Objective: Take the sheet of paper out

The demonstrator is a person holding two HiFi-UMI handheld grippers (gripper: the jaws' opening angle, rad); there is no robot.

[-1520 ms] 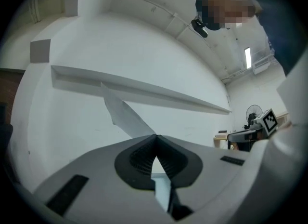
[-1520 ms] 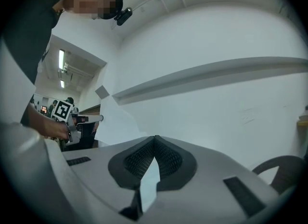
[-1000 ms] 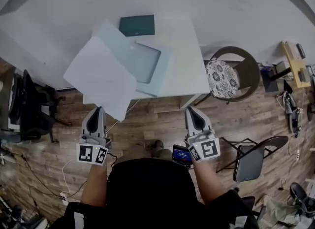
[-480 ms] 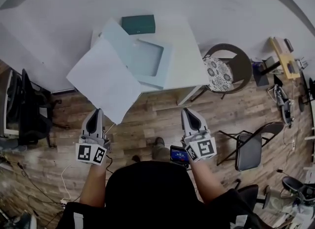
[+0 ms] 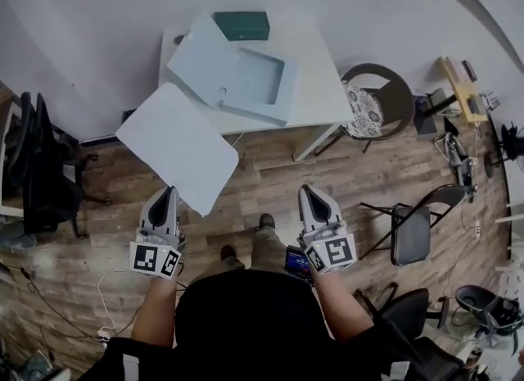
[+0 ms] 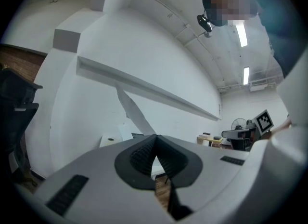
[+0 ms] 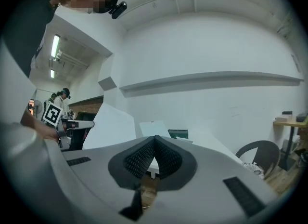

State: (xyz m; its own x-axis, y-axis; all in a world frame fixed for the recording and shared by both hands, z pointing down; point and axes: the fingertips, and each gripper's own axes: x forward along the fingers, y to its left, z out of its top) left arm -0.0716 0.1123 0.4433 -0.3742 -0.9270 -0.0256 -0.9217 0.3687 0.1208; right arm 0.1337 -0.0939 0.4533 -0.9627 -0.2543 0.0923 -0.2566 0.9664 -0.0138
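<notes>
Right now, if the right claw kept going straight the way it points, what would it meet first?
Nothing close by. Further on, probably the white table, near its front edge. Whether the right claw would pass above or below the tabletop is unclear.

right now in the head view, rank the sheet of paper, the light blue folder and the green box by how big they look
1. sheet of paper and light blue folder: about alike. The sheet is held off the table, nearer the camera, so I won't rank the two.
2. green box: clearly the smallest.
</notes>
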